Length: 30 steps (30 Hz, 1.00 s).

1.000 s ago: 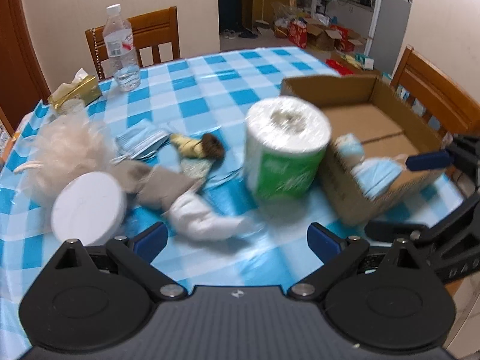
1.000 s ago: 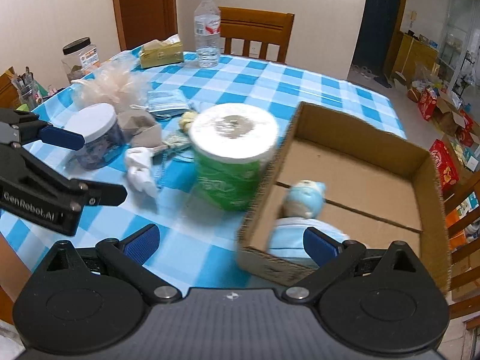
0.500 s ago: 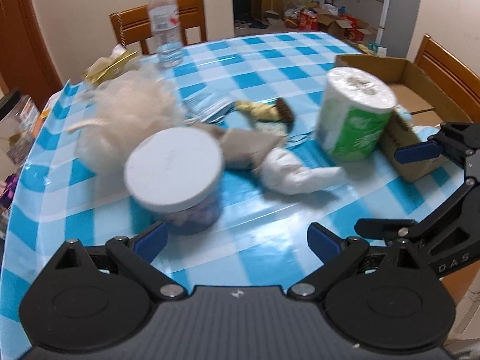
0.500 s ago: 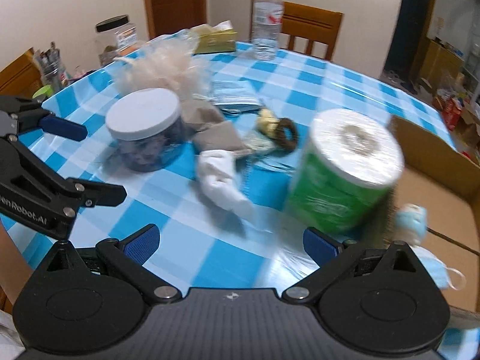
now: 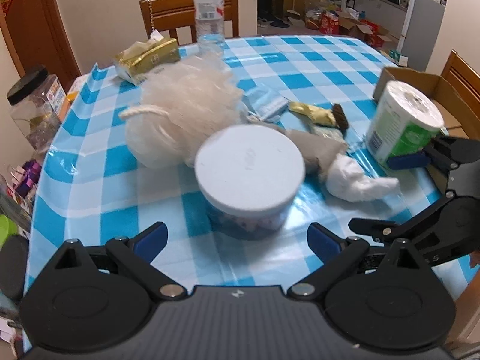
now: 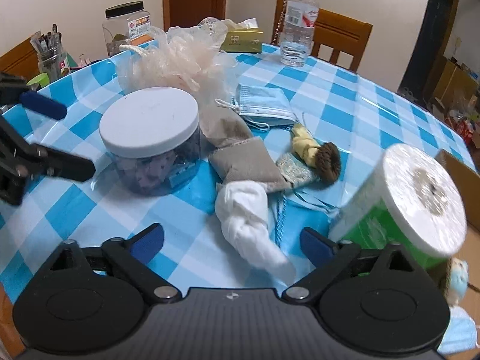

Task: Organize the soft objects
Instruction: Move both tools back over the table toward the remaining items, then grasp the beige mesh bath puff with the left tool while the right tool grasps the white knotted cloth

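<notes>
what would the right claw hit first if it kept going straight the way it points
Most likely the white cloth: it lies between the open right claw fingers, straight ahead on the table; exact depth is unclear.

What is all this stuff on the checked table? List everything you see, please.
Bath pouf: one, cream, table's far side.
Jar: one, white lid, in front of the pouf.
Face masks: a stack, pale blue, centre.
Grey cloth: one, beside the jar.
White sock: one, nearest the right gripper.
Small doll: one, yellow with brown hair, lying centre.
Paper roll: one, green wrap, right.
Cardboard box: one, brown, behind the roll.
Water bottle: one, clear, far edge.
Tissue pack: one, gold, far edge.
Left gripper: open.
Right gripper: open, nothing between its jaws, which have just been closing a little.
</notes>
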### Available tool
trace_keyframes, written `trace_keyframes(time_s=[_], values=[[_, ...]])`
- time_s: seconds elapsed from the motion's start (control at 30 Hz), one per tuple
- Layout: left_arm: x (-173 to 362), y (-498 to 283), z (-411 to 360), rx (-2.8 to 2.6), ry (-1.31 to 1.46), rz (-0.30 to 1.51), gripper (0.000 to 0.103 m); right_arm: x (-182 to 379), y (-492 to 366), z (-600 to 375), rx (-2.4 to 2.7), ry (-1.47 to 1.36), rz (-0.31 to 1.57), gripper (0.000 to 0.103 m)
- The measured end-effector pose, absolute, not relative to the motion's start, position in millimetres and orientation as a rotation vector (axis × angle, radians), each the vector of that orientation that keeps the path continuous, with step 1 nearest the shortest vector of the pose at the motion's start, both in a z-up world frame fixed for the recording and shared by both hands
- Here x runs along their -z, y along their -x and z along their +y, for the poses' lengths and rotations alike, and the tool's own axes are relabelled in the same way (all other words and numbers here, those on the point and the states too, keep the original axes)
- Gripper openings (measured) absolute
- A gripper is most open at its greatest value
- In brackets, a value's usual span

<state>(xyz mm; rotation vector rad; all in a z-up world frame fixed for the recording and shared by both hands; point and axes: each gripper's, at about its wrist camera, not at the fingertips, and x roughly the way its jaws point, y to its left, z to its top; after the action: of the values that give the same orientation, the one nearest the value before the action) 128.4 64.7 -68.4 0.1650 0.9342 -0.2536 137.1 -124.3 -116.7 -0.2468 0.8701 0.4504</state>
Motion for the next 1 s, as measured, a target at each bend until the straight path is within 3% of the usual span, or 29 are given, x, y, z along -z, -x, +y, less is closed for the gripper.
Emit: trace_keyframes(time_s=[0.07, 0.2, 0.43, 0.67, 1.0], values=[[65, -135, 68, 0.243, -0.171, 0.923, 0.099, 119, -143, -120, -0.454, 0.259, 0.872, 0.088], [59, -147, 74, 0.230, -0.174, 0.905, 0.099, 126, -150, -114, -0.463, 0.265, 0.876, 0.086], [54, -169, 85, 0.209, -0.166, 0.896, 0.099, 139, -165, -112, -0.452, 0.238, 0.914, 0.075], [47, -189, 87, 0.196, -0.187, 0.869, 0.099, 139, -165, -109, -0.452, 0.240, 0.932, 0.044], [51, -233, 97, 0.206, -0.167, 0.873, 0.099, 138, -162, -108, -0.467, 0.225, 0.949, 0.046]])
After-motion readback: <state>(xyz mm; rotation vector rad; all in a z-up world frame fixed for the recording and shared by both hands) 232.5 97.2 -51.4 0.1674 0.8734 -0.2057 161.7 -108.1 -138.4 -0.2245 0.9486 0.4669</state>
